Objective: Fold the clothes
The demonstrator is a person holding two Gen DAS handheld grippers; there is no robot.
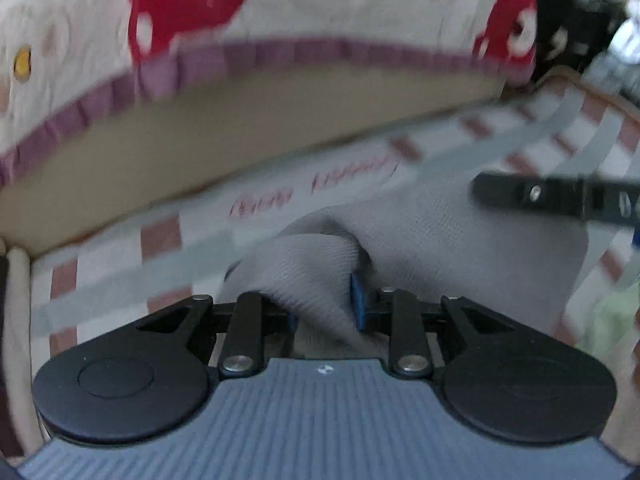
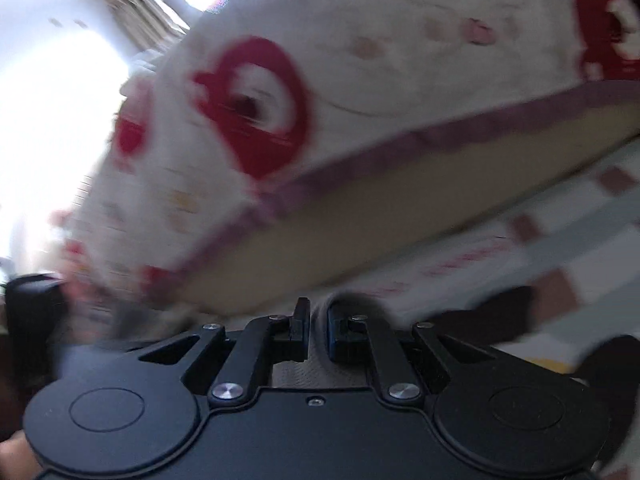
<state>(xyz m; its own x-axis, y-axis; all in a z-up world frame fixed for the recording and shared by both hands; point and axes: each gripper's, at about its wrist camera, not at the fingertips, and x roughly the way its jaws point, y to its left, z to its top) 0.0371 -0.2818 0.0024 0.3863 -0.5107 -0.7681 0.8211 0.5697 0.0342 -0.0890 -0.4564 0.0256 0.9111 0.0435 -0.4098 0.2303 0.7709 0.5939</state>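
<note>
Grey ribbed knit makes up the garment (image 1: 432, 240), a soft, rumpled piece lying on a bed sheet (image 1: 120, 280) checked in white, pale blue and dusty pink with pink script on it. In the left wrist view the garment spreads from the picture's centre toward 3 o'clock, and a bunched fold runs from there down toward 6 o'clock, so its long axis lies roughly from 6 to 2 o'clock; blur hides its outline.

The left hand-held gripper (image 1: 326, 310) points steeply down at the bed, with that fold bunched between its blue pads, which touch the cloth on both sides. No earlier picture shows its jaws moving.

The right hand-held gripper (image 2: 318, 334) points more level, its jaws nearly together and clamped on a thin ridge of the same grey garment (image 2: 320, 372). Its black finger (image 1: 560, 196) enters the left wrist view at 3 o'clock, over the garment.

Beyond both, at 12 o'clock, a white quilt (image 1: 320, 8) with red prints and a purple frilled edge rests on a tan layer (image 1: 240, 140).
</note>
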